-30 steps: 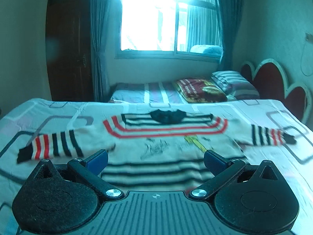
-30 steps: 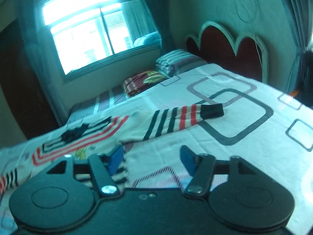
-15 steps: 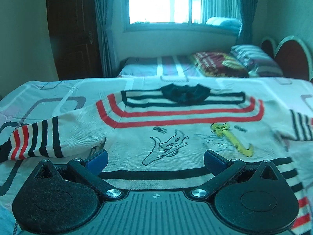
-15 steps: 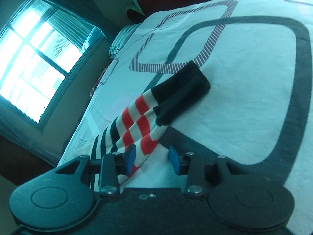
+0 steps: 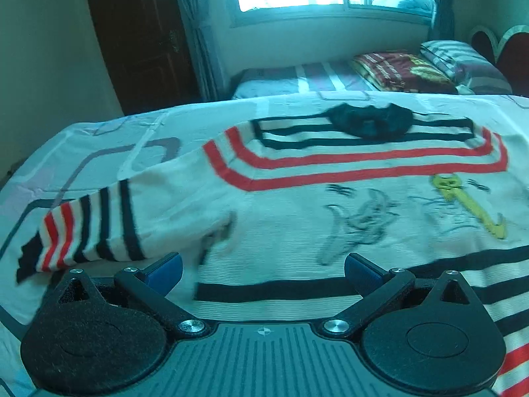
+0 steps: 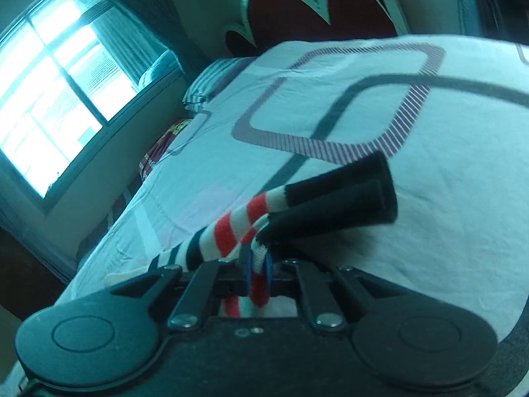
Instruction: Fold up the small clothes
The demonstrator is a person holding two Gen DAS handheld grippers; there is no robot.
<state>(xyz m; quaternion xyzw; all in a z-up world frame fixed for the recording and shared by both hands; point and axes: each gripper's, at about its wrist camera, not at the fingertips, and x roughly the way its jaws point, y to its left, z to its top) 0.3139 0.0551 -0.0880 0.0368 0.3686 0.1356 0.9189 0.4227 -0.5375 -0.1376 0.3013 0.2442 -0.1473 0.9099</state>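
Observation:
A small cream sweater [image 5: 297, 211] with red and black stripes and cartoon figures lies flat on the bed, black collar at the far side. Its left sleeve [image 5: 89, 228] stretches out to the left. My left gripper [image 5: 263, 268] is open just above the sweater's lower left part, near the armpit. In the right wrist view my right gripper [image 6: 256, 273] is shut on the striped right sleeve [image 6: 238, 228], just behind its black cuff [image 6: 344, 195], which sticks out ahead over the sheet.
The bed sheet [image 6: 363, 99] is white with grey rounded-square outlines. A second bed [image 5: 297, 79] with folded blankets and pillows stands beyond, under the window. A dark wardrobe [image 5: 142, 33] stands at the left. A red headboard [image 6: 330, 6] rises behind the bed.
My right gripper has closed on the right sleeve near the cuff and lifted it slightly. My left gripper has shifted left and closer to the sweater, still open.

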